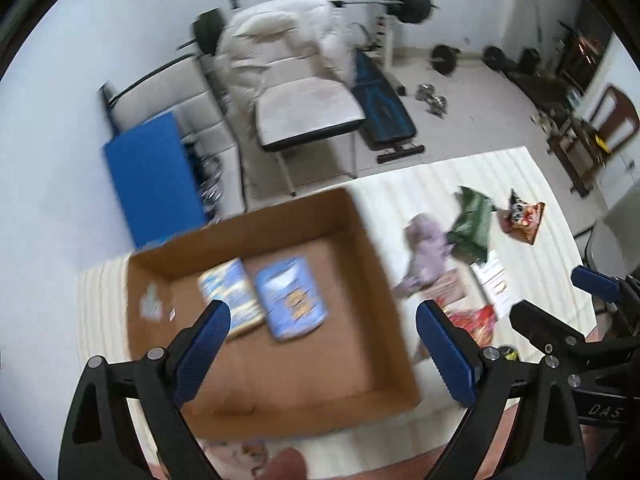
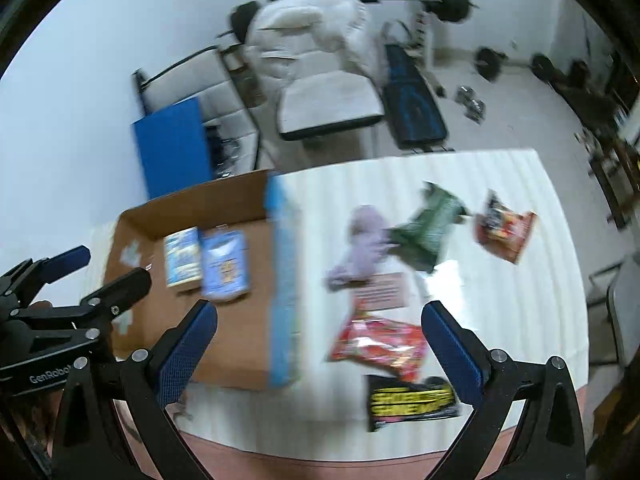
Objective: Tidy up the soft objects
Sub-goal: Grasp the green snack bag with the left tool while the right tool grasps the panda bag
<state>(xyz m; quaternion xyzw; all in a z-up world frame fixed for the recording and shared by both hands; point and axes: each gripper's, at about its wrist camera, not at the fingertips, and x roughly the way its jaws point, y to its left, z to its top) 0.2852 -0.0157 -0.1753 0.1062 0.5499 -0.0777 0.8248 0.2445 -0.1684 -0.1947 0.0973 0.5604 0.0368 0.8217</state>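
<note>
While right gripper (image 2: 320,344) gapes, red packet (image 2: 378,344) lies between its fingers

Brown box (image 1: 360,240); lilac cloth (image 2: 366,240)

A white padded chair (image 1: 308,108) stands on the pale floor just beyond the far edge of the white striped surface (image 1: 460,176), with a bulky white quilt (image 1: 280,36) heaped over its backrest. To the chair's right lies a black and blue weight bench (image 1: 384,108), and behind it a loaded barbell (image 1: 412,2) rests on a rack. Left of the chair a blue panel (image 1: 154,184) leans by the wall. Right of the bench, dumbbells (image 1: 432,98) and loose weight plates (image 1: 444,58) lie on the floor.
</note>
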